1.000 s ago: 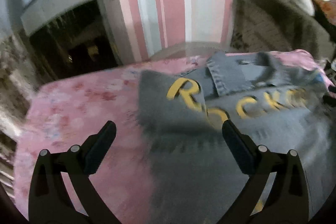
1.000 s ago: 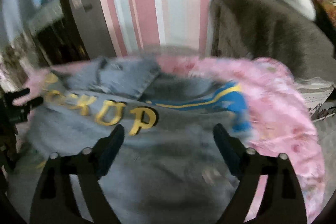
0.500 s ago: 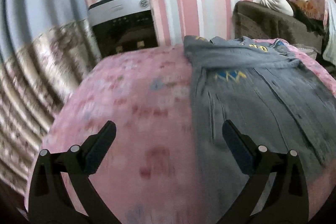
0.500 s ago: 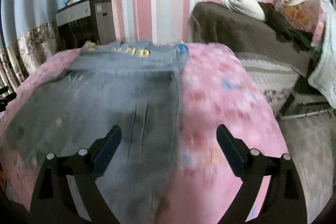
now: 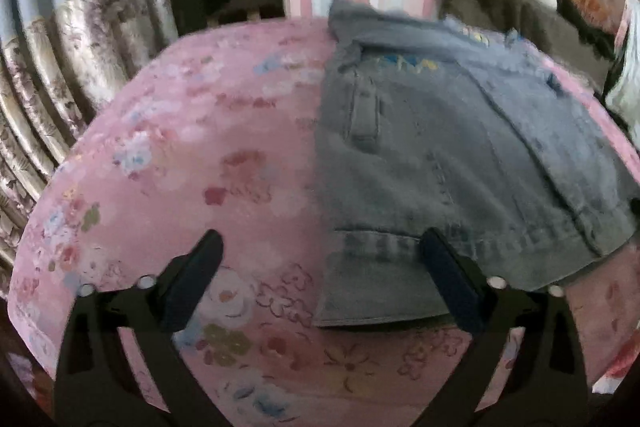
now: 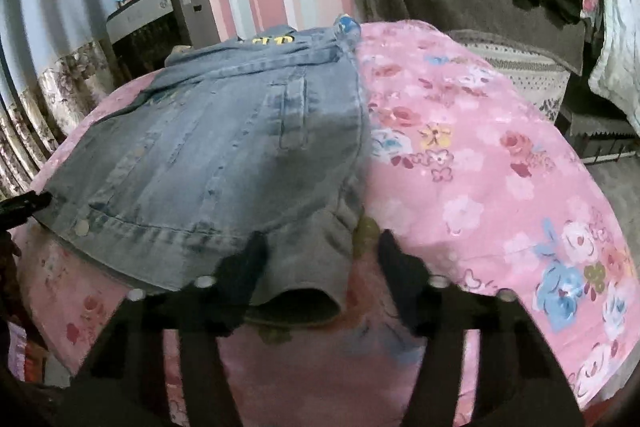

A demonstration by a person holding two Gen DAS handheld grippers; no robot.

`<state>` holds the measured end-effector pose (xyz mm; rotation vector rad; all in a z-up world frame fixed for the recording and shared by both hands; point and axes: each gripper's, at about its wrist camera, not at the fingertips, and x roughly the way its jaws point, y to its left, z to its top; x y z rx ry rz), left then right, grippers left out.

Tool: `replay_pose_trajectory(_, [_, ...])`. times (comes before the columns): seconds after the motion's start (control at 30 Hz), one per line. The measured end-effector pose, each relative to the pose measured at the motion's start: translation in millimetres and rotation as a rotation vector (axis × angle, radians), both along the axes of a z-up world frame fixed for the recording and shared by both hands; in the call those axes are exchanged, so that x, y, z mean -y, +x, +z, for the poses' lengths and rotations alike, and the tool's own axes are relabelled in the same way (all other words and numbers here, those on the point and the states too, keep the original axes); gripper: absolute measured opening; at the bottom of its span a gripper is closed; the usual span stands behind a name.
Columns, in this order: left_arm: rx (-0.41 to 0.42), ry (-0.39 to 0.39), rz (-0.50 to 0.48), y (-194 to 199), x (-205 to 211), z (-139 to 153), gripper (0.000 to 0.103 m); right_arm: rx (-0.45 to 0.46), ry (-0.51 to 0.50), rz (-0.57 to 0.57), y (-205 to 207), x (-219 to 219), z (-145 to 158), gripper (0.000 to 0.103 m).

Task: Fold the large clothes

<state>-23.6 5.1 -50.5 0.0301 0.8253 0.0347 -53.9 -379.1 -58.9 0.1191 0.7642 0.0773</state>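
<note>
Lying flat on the pink floral bedspread (image 6: 480,187): denim jacket (image 6: 224,155). Right claw (image 6: 320,251) closing around its near hem corner, pads not yet pressing; left claw (image 5: 320,251) wide, closing, straddling opposite corner

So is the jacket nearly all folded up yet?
Partly. The denim jacket lies flat on the pink flowered cover with its sides folded in. Now both claws are at its bottom hem: the right claw is closing over one corner, the left claw is closing at the other. Folding the hem up toward the collar looks left.
</note>
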Motion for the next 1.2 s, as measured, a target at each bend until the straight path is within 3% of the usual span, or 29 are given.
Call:
replay_pose_trajectory(0.2, [-0.046,-0.075,0.012,-1,13,-12,0.094,0.002,-0.026,0.004,1,-7,-2,0.042])
replay_pose_trajectory(0.33, [-0.06,-0.103,0.021,-1,12,-13,0.093,0.042,-0.044,0.038,-4,-13,-1,0.028])
replay_pose_trajectory(0.4, [-0.018,-0.122,-0.017,-7,17,-9,0.064,0.053,-0.064,0.042,-5,-16,1,0.026])
replay_pose_trajectory(0.47, [0.005,-0.092,-0.022,-11,23,-9,0.058,0.063,-0.041,0.039,-6,-14,3,0.025])
replay_pose_trajectory(0.57, [0.041,-0.098,-0.03,-15,23,-4,0.029,0.061,-0.008,0.039,-6,-10,6,0.025])
replay_pose_trajectory(0.67, [0.061,-0.118,-0.069,-19,23,0,0.012,0.065,-0.02,0.052,-8,-12,9,0.023])
replay_pose_trajectory(0.77, [0.11,-0.108,-0.08,-27,26,6,0.01,0.068,-0.022,0.054,-10,-12,10,0.022])
replay_pose_trajectory(0.83, [0.132,-0.123,-0.076,-32,24,10,0.009,0.097,-0.012,0.063,-17,-14,16,0.011])
replay_pose_trajectory(0.93, [0.167,-0.095,-0.109,-44,26,19,0.008,0.125,-0.014,0.057,-27,-14,24,0.009])
replay_pose_trajectory(1.2, [0.221,-0.107,-0.109,-86,21,36,0.008,0.207,-0.014,0.061,-66,-14,43,0.007])
